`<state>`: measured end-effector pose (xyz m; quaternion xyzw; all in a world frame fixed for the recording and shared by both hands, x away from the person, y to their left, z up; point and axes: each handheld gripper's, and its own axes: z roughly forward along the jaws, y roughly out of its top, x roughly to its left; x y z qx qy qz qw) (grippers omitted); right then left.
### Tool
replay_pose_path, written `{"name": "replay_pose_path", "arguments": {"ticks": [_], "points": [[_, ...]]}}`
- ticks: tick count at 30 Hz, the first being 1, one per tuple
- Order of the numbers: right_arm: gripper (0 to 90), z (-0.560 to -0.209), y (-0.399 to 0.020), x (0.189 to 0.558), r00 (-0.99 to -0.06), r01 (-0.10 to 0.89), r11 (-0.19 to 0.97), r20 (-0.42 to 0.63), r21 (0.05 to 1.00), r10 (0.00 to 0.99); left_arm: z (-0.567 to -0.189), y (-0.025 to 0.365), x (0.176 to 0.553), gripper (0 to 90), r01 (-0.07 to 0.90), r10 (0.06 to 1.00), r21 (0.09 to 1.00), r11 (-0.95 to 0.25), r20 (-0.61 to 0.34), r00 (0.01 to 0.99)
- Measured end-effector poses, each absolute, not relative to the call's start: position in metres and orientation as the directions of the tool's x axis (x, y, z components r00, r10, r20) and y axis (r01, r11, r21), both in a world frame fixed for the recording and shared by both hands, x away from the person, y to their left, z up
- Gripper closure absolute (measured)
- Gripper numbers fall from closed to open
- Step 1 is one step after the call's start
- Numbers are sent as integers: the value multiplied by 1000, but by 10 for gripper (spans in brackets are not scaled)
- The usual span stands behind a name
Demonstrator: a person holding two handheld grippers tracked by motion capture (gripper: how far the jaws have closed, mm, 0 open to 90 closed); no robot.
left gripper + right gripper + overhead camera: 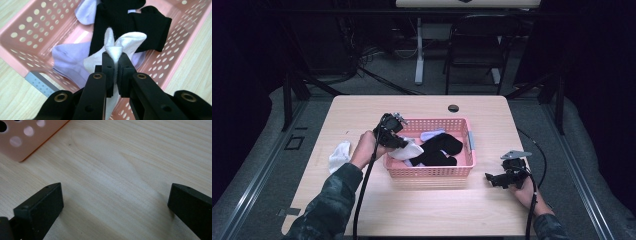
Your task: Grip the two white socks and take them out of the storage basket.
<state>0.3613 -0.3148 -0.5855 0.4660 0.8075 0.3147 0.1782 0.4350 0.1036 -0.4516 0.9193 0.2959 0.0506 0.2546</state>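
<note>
**Left gripper view: white sock pinched over pink basket**

Left gripper [115, 65] has its jaws clamped on a fold of the white sock [126, 43], bunched just above the jaw tips, over black socks [130, 22] and lilac socks [68, 58] in the pink basket [27, 37]. Right gripper [115, 202] rests wide open, holding nothing, above the wooden table [120, 160]

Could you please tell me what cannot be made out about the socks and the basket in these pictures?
- How many socks lie in the pink perforated plastic basket: in the high view they overlap in a small heap.
- The pinched white sock: in the left gripper view its lower part is hidden behind the left gripper.
- The black ribbed sock: its top is cut off by that view's upper edge.
- The basket's contents in the right gripper view: the frame edge cuts off all but one corner.
</note>
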Motion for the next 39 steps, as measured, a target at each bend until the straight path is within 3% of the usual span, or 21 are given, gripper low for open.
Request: {"name": "replay_pose_path", "arguments": {"ticks": [19, 39], "points": [[0, -586, -315, 361, -500, 641, 365, 6, 675, 866, -421, 106, 440, 858, 498, 576, 528, -688, -20, 817], [0, -586, -315, 361, -500, 641, 365, 7, 675, 866, -380, 142, 439, 858, 521, 641, 568, -637, 15, 768]]}}
